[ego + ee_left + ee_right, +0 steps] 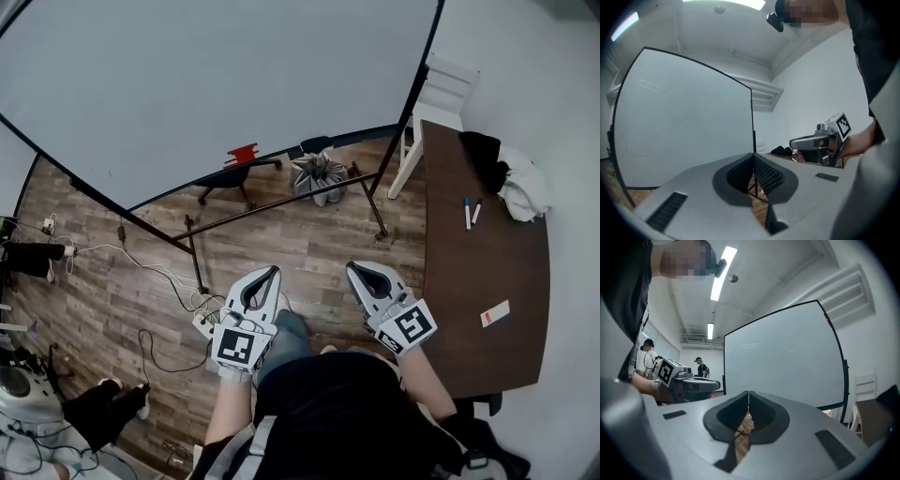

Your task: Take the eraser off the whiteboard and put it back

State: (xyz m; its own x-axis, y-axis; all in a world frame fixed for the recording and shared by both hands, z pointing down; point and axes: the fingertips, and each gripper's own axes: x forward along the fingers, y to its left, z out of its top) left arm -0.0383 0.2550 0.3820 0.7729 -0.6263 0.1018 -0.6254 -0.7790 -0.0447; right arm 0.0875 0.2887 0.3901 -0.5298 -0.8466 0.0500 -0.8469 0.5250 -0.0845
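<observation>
The big whiteboard (206,84) on its black stand fills the top of the head view. A small red object (242,153), seemingly the eraser, sits at the board's lower edge. My left gripper (274,272) and right gripper (352,267) hover side by side over the wooden floor, close to my body and well short of the board. Both are shut with nothing between the jaws. In the left gripper view the left gripper (753,157) points at the whiteboard (684,117). In the right gripper view the right gripper (748,393) also faces the whiteboard (783,357).
A brown table (478,281) at the right holds two markers (469,213), a black and white cloth (511,178) and a small card (494,313). A white chair (436,98) stands behind it. Cables (141,272) trail over the floor at left. Another person's legs (103,398) show lower left.
</observation>
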